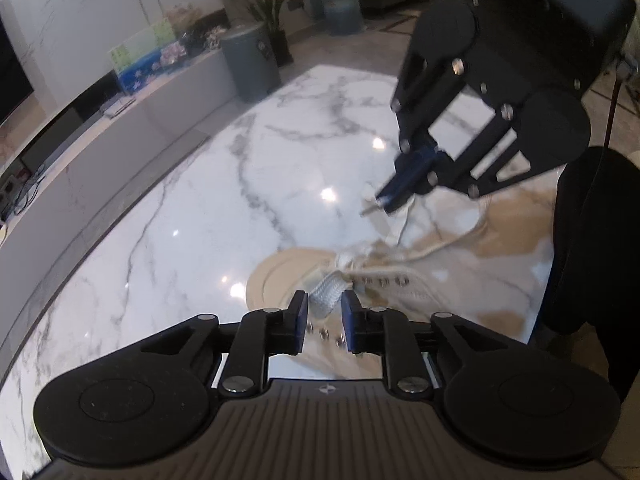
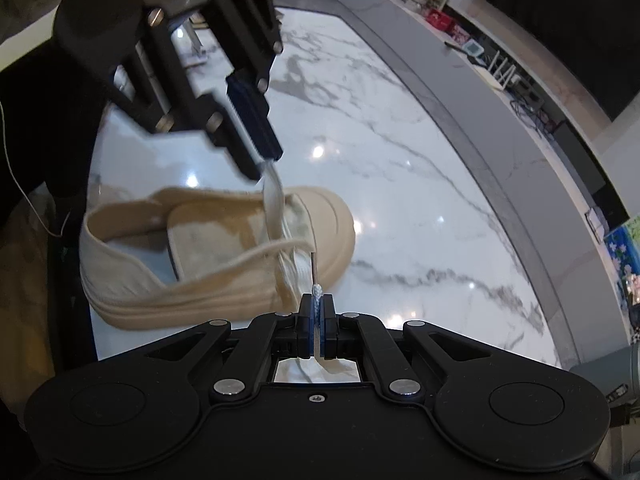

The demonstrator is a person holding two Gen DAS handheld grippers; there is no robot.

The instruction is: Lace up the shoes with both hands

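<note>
A beige high-top shoe (image 2: 224, 256) lies on its side on the white marble table (image 2: 400, 184), its round toe pointing to the far side. The white lace (image 1: 326, 292) runs up from the holes near the toe. The left gripper (image 1: 325, 322) hangs just over the toe; its blue pads (image 1: 301, 316) stand a little apart with a fat bit of lace between them, and I cannot tell if they still touch it. The right gripper (image 2: 317, 322) is squeezed tight on the other lace end (image 2: 316, 290), whose thin stiff tip sticks out past the pads, right beside the shoe's sole. Beyond the table, far from the shoe, are a long grey counter (image 1: 132, 120) with a bright picture box, a grey bin (image 1: 250, 64), a green plant and a big water bottle (image 1: 342, 8). The shoe's heel side is cut off behind dark sleeves. The lace looks blurry.
</note>
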